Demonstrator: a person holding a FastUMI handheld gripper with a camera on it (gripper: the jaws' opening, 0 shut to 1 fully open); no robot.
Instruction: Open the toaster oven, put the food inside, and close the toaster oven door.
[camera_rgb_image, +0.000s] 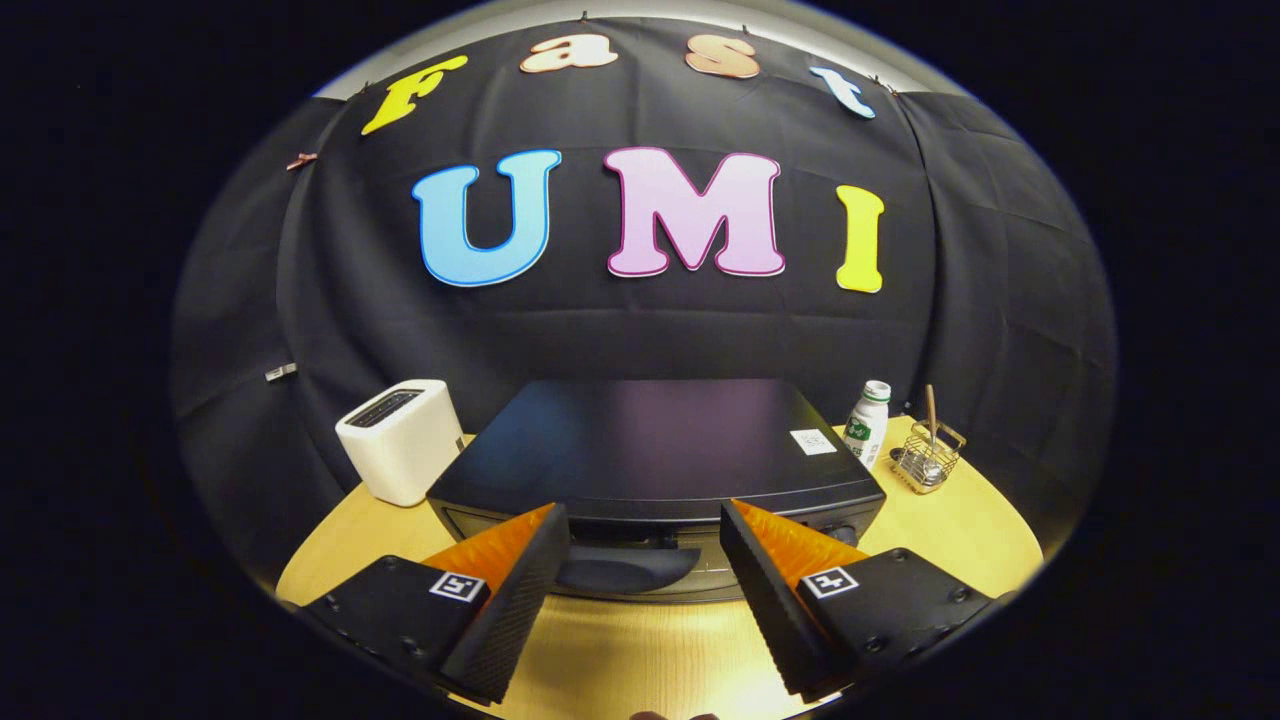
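- The jaws (645, 540) stand wide open and empty, held above the counter (960, 530) just in front of the toaster oven (655, 445).
- Its door is closed; the door handle (625, 568) lies between the fingers.
- Likely slip: closing too high would catch the oven's top edge and miss the handle, or the oven could slide when pulled.
- A white toaster (400, 440) stands just left of the oven; a bottle (868, 422) and a wire basket (927, 458) stand right.
- No food can be made out.
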